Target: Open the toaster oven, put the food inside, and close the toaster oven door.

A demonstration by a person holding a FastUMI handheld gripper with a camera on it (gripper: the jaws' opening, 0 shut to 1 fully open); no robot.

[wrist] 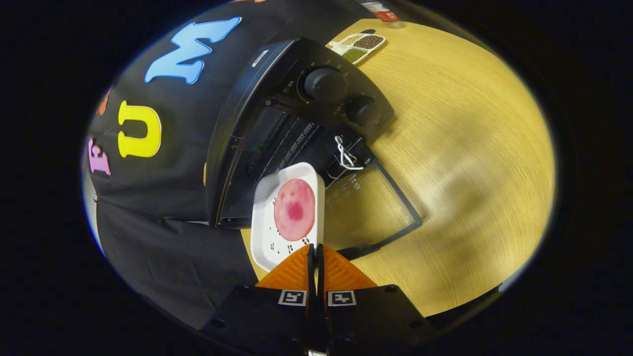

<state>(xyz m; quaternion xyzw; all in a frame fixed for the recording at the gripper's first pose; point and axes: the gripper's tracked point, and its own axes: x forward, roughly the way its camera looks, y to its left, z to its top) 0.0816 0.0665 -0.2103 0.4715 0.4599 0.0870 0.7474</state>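
A black toaster oven (296,113) stands on the wooden table with its glass door (371,207) folded down flat and open. A white rectangular tray (264,227) carries a round pink slice of food (294,209). My gripper (315,249) is shut on the tray's near edge, both fingers pressed together on the rim. The tray hangs tilted above the open door, its far end at the mouth of the oven cavity. A white cord loop (344,154) hangs at the door's handle.
Two black knobs (325,84) sit on the oven's control panel. A divided white dish (357,46) of beans and seeds lies on the wooden table (470,148) beyond the oven. Black cloth hangs behind and beside the oven.
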